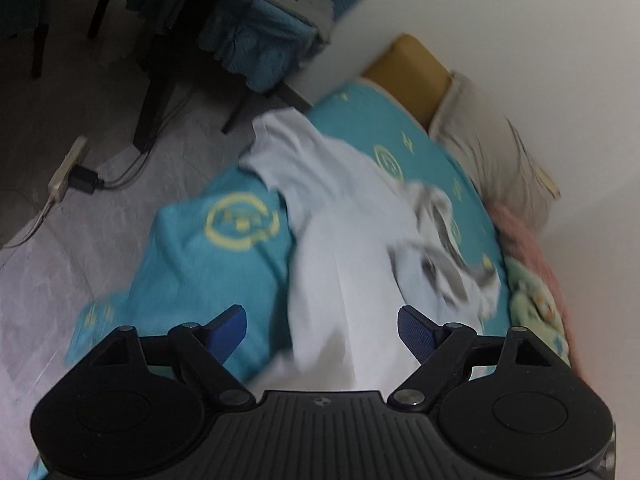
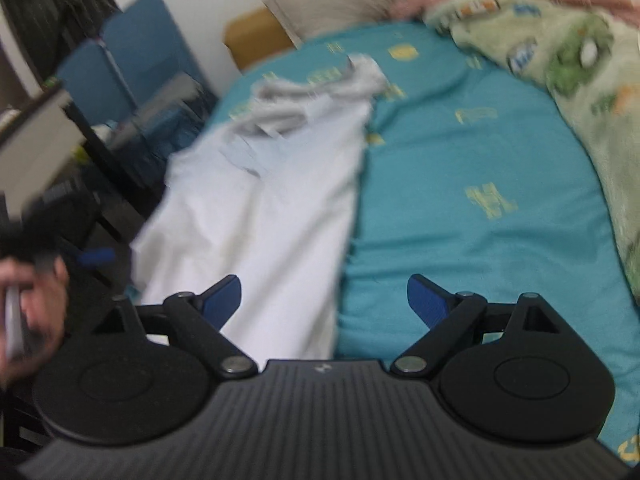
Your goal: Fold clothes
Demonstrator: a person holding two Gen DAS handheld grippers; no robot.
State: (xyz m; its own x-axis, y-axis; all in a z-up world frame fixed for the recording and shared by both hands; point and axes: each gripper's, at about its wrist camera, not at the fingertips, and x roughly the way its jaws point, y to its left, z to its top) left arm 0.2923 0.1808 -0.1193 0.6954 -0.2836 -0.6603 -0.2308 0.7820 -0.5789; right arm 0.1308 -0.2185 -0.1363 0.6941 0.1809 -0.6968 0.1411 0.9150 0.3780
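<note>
A white garment (image 1: 340, 232) lies stretched along a bed with a teal sheet (image 1: 188, 256); its far end is bunched with grey parts (image 1: 440, 236). My left gripper (image 1: 320, 320) is open and empty just above the garment's near end. In the right wrist view the same white garment (image 2: 260, 220) lies on the left side of the teal sheet (image 2: 480, 220). My right gripper (image 2: 324, 296) is open and empty above the garment's right edge. The other gripper's blue finger (image 2: 96, 258) and a hand (image 2: 36, 312) show at the left edge. Both views are blurred.
A green patterned blanket (image 2: 580, 72) and a pink one (image 1: 524, 236) lie along the wall side. A beige pillow (image 1: 488, 152) and a wooden headboard (image 1: 408, 72) are at the bed's head. Chairs (image 1: 248, 36) and a power strip (image 1: 68, 170) stand on the floor to the left.
</note>
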